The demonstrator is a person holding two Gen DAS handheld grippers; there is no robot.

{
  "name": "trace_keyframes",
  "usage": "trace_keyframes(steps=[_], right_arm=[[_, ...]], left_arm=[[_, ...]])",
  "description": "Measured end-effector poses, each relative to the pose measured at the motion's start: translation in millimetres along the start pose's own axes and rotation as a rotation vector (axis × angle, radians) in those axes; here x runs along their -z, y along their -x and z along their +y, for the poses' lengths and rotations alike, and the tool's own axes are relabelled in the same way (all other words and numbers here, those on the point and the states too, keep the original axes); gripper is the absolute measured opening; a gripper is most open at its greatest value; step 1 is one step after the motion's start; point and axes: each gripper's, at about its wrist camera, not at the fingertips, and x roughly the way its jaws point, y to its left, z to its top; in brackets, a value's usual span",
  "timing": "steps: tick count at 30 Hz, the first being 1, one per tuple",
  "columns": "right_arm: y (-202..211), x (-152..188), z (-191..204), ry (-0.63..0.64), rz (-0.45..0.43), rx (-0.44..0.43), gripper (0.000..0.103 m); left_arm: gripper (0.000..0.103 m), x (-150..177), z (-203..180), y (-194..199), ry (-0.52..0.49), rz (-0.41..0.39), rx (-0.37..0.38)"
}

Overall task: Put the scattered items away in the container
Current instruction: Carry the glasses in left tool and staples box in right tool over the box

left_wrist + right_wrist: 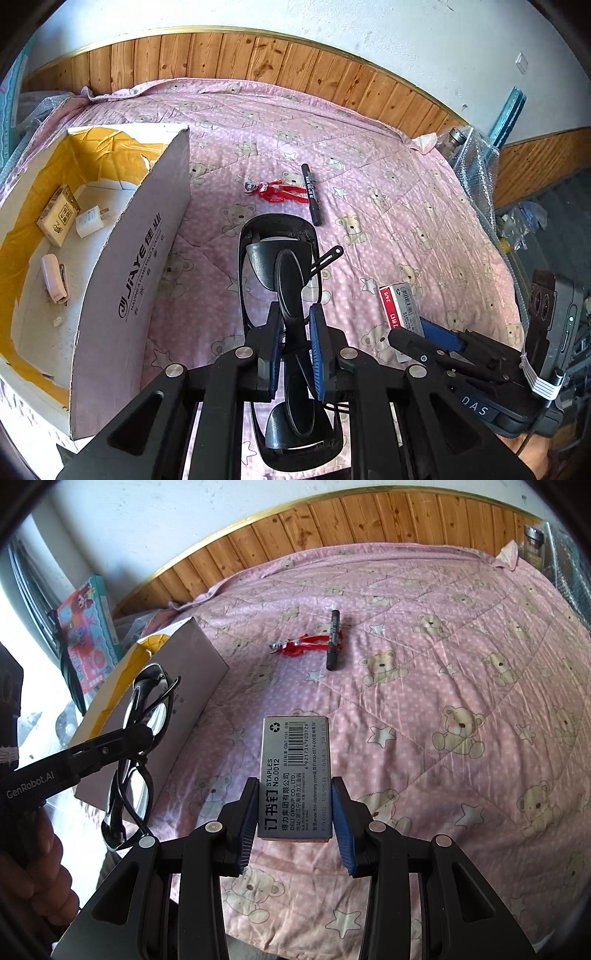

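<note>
Pinched between the left gripper's (295, 349) blue pads, folded black glasses (284, 280) hung just beside the cardboard box (122, 280) and might twist loose on their thin frame. Right gripper (293, 825) squeezed a staples box (295, 775) above the quilt (443, 664). Only the left view showed the box's contents; marker (311, 194) and red toy (275, 190) lay beyond.

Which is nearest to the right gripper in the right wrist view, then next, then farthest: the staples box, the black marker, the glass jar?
1. Staples box: clamped in the right gripper.
2. Black marker: mid-quilt, straight ahead, touching the red toy figure.
3. Glass jar: far right corner, by the wooden panelling.
</note>
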Motion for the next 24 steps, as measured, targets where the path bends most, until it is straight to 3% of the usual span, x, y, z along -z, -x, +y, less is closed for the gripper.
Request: trace_keyframes(steps=[24], right_arm=[[14, 8, 11, 0.015, -0.013, -0.011, 0.039]], left_arm=[[0.015, 6, -8, 24, -0.015, -0.041, 0.016]])
